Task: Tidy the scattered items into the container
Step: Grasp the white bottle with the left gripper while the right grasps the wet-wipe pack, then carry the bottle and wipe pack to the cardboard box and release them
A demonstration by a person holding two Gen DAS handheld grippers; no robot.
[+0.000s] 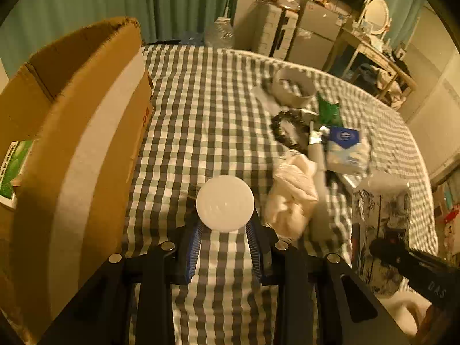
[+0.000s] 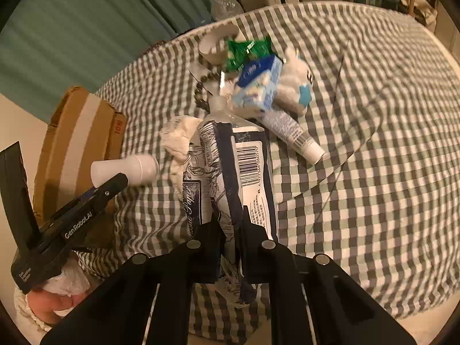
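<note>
**A:** Our left hand-held gripper (image 1: 224, 230) has its blue-padded fingers closed part-way around a white bottle (image 1: 225, 207); from its own camera we see only the round end, pinched between the fingertips. The right wrist view shows the same bottle (image 2: 126, 169) lying sideways in the grip, clear of the bed.

**B:** And the cardboard box (image 1: 80, 132) stands just to the left of that gripper, open at the top. We judge the bottle is held off the checked bedspread (image 1: 201, 109) so it can go over the box wall rather than be pushed against it.

**A:** Our right hand-held gripper (image 2: 230, 224) is nearly shut, clamping the near end of a tissue pack (image 2: 230, 166) with blue-and-white print. The pack sticks straight out ahead of the fingers, and an end grip like that probably lets the soft pack sag.

**B:** Ahead of the right gripper, beyond the pack, the rest of the pile waits on the bed: a white tube (image 2: 290, 132), a blue-and-white packet (image 2: 256, 86), a green wrapper (image 2: 244, 50), a bead string (image 2: 201, 92), a crumpled cloth (image 2: 181, 135) and a pale bowl (image 2: 215, 43).

**A:** So both loads are for the box, which is to the left of both grippers; the left one seems nearer to it.
</note>
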